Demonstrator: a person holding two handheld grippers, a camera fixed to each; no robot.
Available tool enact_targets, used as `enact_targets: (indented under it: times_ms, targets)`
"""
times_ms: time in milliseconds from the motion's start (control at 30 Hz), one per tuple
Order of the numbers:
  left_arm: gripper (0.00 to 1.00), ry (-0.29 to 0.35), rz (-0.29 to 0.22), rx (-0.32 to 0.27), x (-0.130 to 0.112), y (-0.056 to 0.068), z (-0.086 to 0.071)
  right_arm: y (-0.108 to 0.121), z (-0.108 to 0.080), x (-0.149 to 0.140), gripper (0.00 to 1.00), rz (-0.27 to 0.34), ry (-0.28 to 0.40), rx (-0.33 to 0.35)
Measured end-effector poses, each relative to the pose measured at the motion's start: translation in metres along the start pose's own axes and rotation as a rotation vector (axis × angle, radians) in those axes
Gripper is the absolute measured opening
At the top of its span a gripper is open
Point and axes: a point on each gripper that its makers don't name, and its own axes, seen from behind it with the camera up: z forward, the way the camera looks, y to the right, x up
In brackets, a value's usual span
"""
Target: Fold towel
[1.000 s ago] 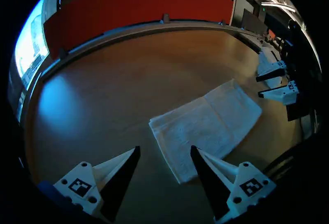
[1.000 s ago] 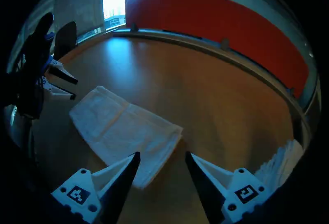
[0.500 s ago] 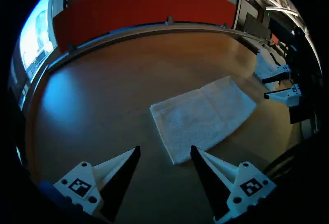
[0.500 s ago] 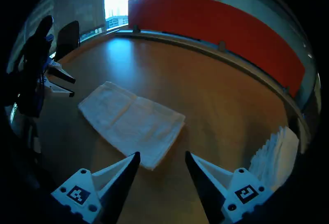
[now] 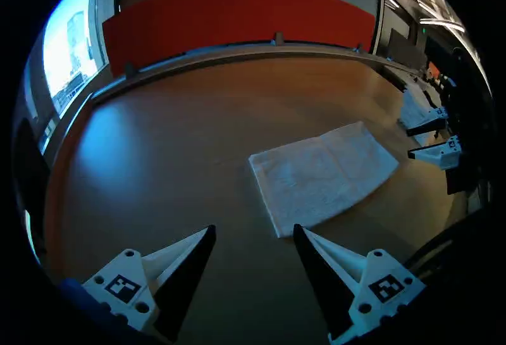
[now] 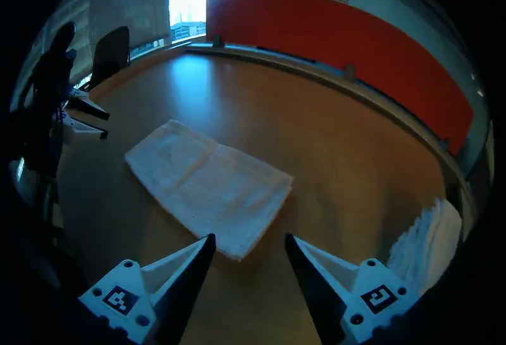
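Left gripper [image 5: 253, 228]: jaws wide open, empty, poised just short of the towel [image 5: 322, 177] corner. Right gripper [image 6: 250, 237]: likewise wide open, empty, near the opposite end. Risk: pinching only the top layer, or uneven lifts between grippers, would likely skew the next fold. Towel lies flat at the middle of the table [image 5: 158, 155], white, folded into a rectangle, one crease across it, edges fairly square.
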Motion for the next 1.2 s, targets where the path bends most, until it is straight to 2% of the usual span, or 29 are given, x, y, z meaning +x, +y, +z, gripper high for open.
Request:
enact_targets:
  times_ms: [400,867,1200]
  targets:
    - [0.90,0.016,-0.079,0.065,-0.025,-0.016,-0.026,-0.004,0.009,-0.001,0.84,-0.030,-0.008,0.031]
    - [0.90,0.022,-0.144,0.116,-0.050,-0.029,-0.054,-0.007,0.022,-0.026,0.84,-0.073,-0.058,0.071]
    - [0.90,0.018,-0.163,0.143,-0.063,-0.038,-0.066,-0.008,0.029,-0.043,0.74,-0.114,-0.115,0.112]
